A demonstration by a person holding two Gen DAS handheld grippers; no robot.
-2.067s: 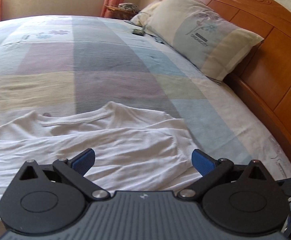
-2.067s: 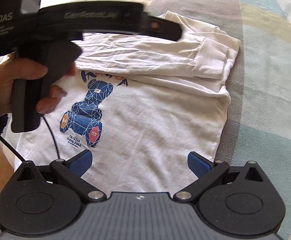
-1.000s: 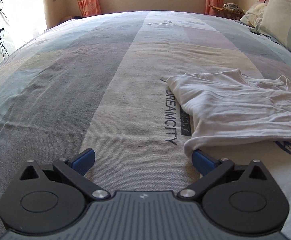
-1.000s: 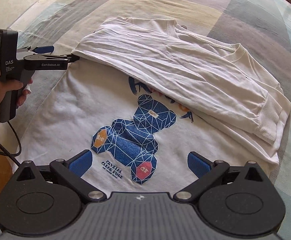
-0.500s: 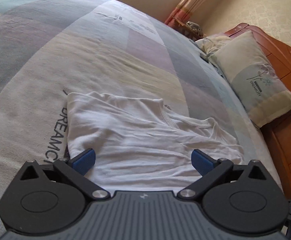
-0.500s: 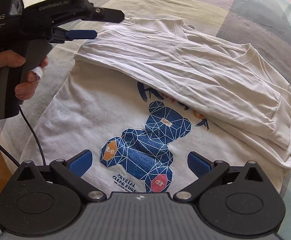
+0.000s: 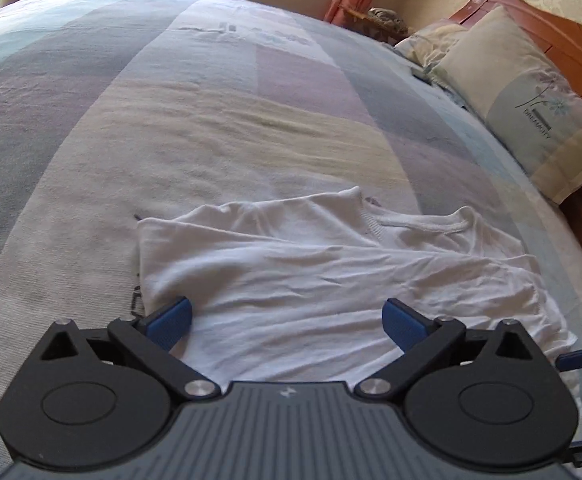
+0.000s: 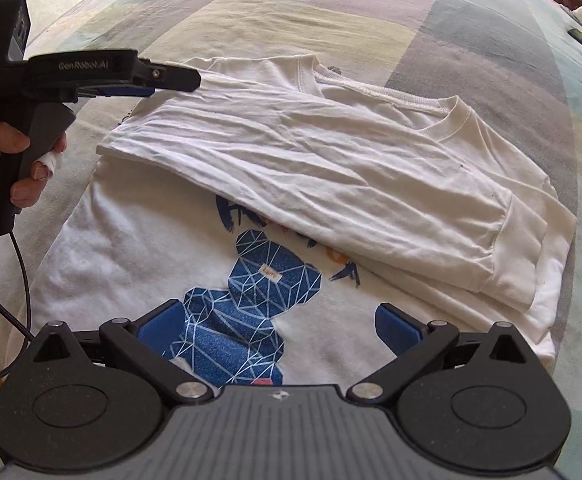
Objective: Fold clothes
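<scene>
White sweatshirt (image 8: 291,168) mid-fold on the bed (image 8: 471,40), both grippers empty above it.

Sweatshirt lies face up near the bed's edge, bear print (image 8: 243,304) showing; both sleeves (image 8: 371,184) already laid across the chest, likely to square the body before the next fold; left gripper (image 7: 287,320) hovers over the folded sleeve layer, fingers spread wide, nothing held, probably lining up on the shoulder side; right gripper (image 8: 277,330) hangs above the print at the hem end, fingers apart too, no cloth between them; a hand (image 8: 7,160) holds the left tool's handle; pillow (image 7: 531,100) and wooden headboard (image 7: 571,48) well apart, so fold space stays free.
</scene>
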